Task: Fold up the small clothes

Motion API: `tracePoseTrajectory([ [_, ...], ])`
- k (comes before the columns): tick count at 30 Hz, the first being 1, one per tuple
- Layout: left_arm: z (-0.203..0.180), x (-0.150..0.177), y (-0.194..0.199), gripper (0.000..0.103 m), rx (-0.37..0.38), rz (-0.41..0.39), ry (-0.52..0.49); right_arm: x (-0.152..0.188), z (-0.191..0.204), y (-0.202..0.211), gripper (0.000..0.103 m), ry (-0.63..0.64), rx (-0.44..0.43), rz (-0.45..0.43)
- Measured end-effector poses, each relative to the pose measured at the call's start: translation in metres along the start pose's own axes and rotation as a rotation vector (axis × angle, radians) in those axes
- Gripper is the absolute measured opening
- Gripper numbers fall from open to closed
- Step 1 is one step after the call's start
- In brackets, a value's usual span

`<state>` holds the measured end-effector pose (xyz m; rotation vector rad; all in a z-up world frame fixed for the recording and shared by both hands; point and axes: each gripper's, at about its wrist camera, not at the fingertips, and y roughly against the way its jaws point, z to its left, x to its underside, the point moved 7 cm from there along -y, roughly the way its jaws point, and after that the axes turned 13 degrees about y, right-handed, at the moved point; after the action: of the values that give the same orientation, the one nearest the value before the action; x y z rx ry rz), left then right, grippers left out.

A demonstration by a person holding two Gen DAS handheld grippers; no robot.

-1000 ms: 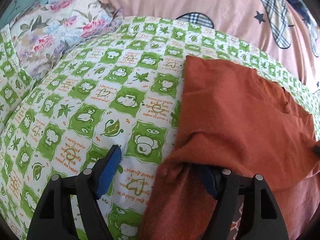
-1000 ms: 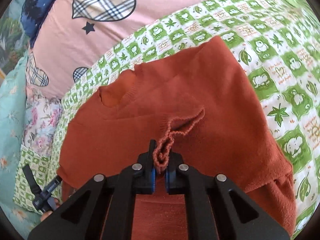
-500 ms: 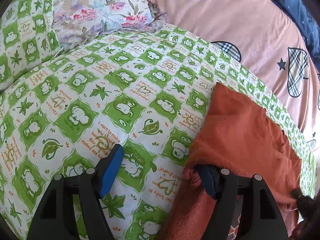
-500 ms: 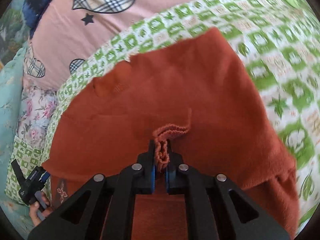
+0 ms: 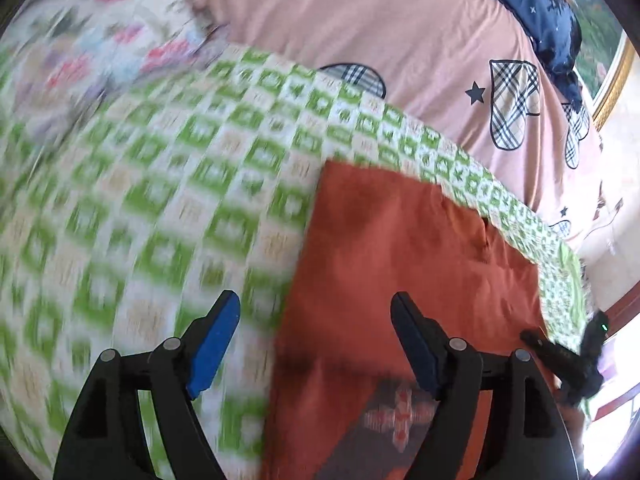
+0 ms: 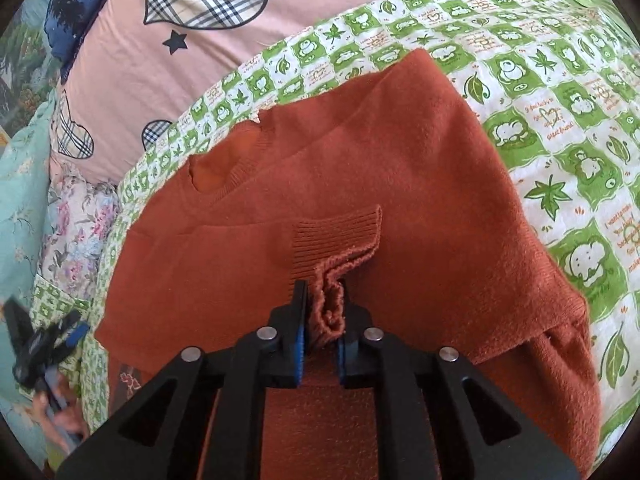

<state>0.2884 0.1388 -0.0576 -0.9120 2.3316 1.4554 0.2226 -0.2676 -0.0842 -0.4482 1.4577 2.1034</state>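
A rust-orange knit sweater point(image 6: 380, 152) lies flat on a green-and-white checked sheet point(image 6: 560, 80), its neckline at the far left. My right gripper point(image 6: 322, 312) is shut on the ribbed sleeve cuff point(image 6: 336, 240), which is folded across the sweater's middle. In the left wrist view my left gripper point(image 5: 316, 320) is open and empty, hovering over the sweater's point(image 5: 400, 248) left edge, one finger over the sheet point(image 5: 160, 208) and one over the knit. That view is motion-blurred. The left gripper also shows in the right wrist view point(image 6: 44, 344), beyond the sweater's left side.
A pink duvet point(image 6: 160, 60) with plaid hearts lies beyond the sheet. A floral pillow point(image 6: 76, 232) sits at the left in the right wrist view. A dark blue cloth point(image 5: 540, 12) and a gold picture frame point(image 5: 616, 76) show at the far right.
My left gripper has let go of the sweater's edge and lifted clear, swinging right. My right gripper has laid the sleeve cuff flatter over the sweater's middle, still gripping it.
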Motion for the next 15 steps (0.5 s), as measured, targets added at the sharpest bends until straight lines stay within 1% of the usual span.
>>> tracePoseTrajectory([
  [1,-0.006,-0.010,-0.011,0.081,-0.013,0.013,-0.022,0.000,0.000,0.000,0.013,-0.002,-0.001,0.001],
  [2,-0.009,-0.020,-0.026,0.081,-0.046,0.027,-0.042,-0.001,0.000,-0.002,0.013,-0.001,0.001,0.003],
  [3,-0.011,-0.029,-0.045,0.081,-0.108,0.045,-0.073,-0.001,0.001,-0.004,0.013,0.006,0.006,0.010],
  [5,-0.015,-0.037,-0.075,0.078,-0.199,0.075,-0.125,-0.005,0.005,-0.006,0.012,0.026,0.013,0.024],
  [6,-0.015,-0.037,-0.085,0.078,-0.226,0.087,-0.144,-0.011,0.010,-0.004,0.008,0.043,0.008,0.014],
  [8,-0.015,-0.036,-0.099,0.079,-0.295,0.088,-0.186,-0.032,0.025,0.017,0.008,0.096,-0.023,-0.080],
  [9,-0.012,-0.035,-0.106,0.080,-0.347,0.079,-0.203,-0.047,0.035,0.040,0.008,0.132,-0.047,-0.183],
  [10,-0.010,-0.034,-0.108,0.080,-0.349,0.074,-0.204,-0.055,0.041,0.056,0.008,0.161,-0.052,-0.251],
  [11,-0.008,-0.034,-0.108,0.081,-0.343,0.062,-0.193,-0.059,0.043,0.065,0.008,0.181,-0.035,-0.281],
  [12,-0.005,-0.034,-0.106,0.083,-0.332,0.040,-0.165,-0.060,0.041,0.069,0.008,0.189,-0.012,-0.288],
  [15,0.004,-0.032,-0.104,0.085,-0.322,0.022,-0.110,-0.043,0.015,0.041,0.008,0.165,0.073,-0.156],
])
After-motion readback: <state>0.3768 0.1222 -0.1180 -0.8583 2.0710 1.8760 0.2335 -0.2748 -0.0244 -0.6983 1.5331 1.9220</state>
